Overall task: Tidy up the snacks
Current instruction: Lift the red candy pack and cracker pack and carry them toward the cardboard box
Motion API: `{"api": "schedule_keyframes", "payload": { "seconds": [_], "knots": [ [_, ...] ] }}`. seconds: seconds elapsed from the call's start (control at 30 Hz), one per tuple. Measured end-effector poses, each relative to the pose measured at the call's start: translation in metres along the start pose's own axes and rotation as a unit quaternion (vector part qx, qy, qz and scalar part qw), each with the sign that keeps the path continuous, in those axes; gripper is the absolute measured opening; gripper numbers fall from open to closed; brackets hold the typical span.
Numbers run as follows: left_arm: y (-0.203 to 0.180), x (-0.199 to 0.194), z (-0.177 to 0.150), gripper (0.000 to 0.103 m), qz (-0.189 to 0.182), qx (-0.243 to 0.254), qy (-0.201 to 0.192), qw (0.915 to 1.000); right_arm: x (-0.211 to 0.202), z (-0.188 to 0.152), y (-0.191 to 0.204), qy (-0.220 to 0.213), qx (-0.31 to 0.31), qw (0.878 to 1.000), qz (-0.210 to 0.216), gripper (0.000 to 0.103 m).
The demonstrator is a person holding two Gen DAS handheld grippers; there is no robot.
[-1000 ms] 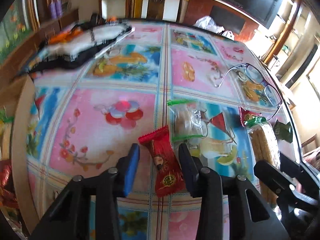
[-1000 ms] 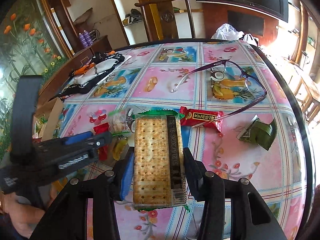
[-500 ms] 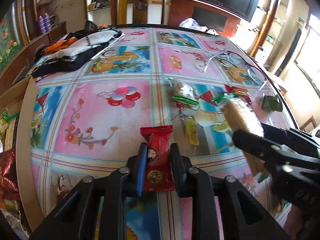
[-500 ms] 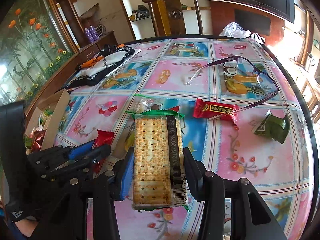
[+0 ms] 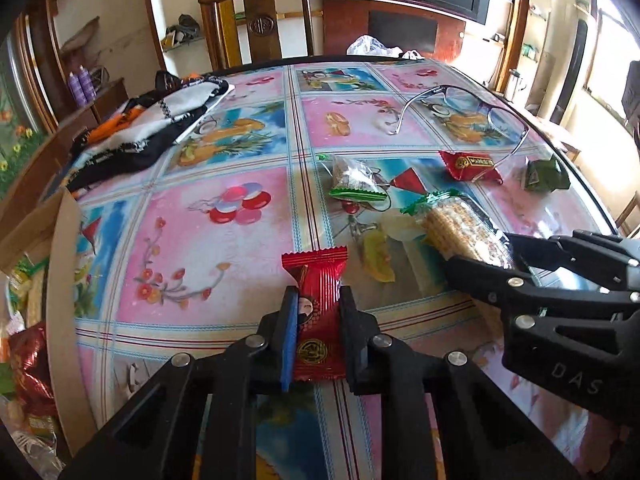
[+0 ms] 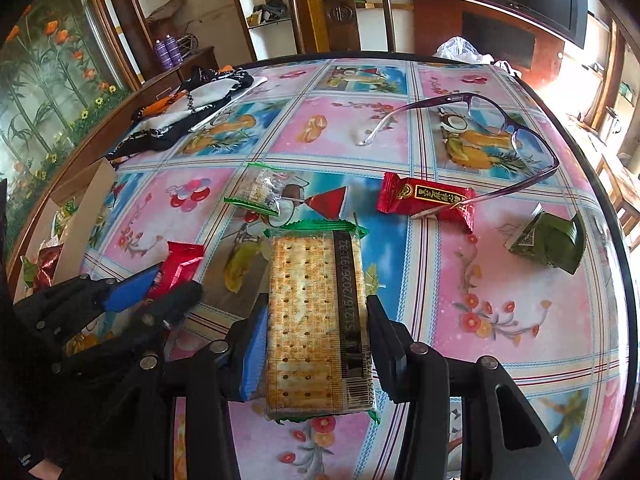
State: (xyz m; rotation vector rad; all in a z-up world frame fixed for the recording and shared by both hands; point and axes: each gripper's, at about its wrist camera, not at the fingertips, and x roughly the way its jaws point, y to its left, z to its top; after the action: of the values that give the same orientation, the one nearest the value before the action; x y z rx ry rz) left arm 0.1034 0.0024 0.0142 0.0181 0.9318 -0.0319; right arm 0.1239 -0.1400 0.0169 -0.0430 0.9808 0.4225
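The left gripper is clamped on a small red snack packet, its two pads pressing the packet's long sides; the top end of the packet sticks out past the fingertips, over the flowered cloth of the table. The right gripper is closed on a long pack of crackers, which lies lengthwise between its fingers with the green crimped ends showing at both tips and a dark printed strip along its right edge. Seen from the right wrist, the left gripper sits just to the left of the crackers with the red packet poking out of it. Beyond the crackers on the table lie a small clear bag with green edges, a second red packet and a green leaf-wrapped parcel well over to the right. A pair of purple-framed glasses rests open further back, one temple tip lying on the second red packet. At the far left of the table there is a heap of black, white and orange cloth. Off the table's left edge stands an open cardboard box with wrapped snacks showing inside. A wooden chair stands behind the table.
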Motion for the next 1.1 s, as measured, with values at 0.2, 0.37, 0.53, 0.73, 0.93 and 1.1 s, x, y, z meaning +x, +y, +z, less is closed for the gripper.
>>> {"api": "schedule_keyframes", "payload": {
  "seconds": [0.2,0.37,0.53,0.73,0.93,1.1],
  "knots": [
    [0.007,-0.010,0.002,0.017,-0.013,-0.015,-0.019,0.9996,-0.002,-0.001,0.003,-0.008,-0.005,1.000,-0.004,0.049],
    [0.011,-0.025,0.005,0.017,-0.011,-0.031,-0.052,0.9981,-0.008,-0.001,0.007,-0.025,-0.010,1.000,-0.008,0.049],
    [0.014,-0.036,0.007,0.017,-0.001,-0.034,-0.074,0.9967,-0.016,0.000,0.013,-0.048,-0.016,0.999,-0.004,0.049],
    [0.021,-0.049,0.010,0.018,0.015,-0.045,-0.100,0.9939,-0.033,0.001,0.017,-0.091,-0.014,0.996,0.015,0.049],
    [0.025,-0.055,0.012,0.018,0.029,-0.044,-0.112,0.9923,-0.043,0.000,0.025,-0.115,-0.016,0.993,0.020,0.049],
    [0.026,-0.062,0.012,0.018,0.044,-0.042,-0.127,0.9901,-0.045,0.000,0.028,-0.120,-0.022,0.992,0.027,0.049]
  ]
}}
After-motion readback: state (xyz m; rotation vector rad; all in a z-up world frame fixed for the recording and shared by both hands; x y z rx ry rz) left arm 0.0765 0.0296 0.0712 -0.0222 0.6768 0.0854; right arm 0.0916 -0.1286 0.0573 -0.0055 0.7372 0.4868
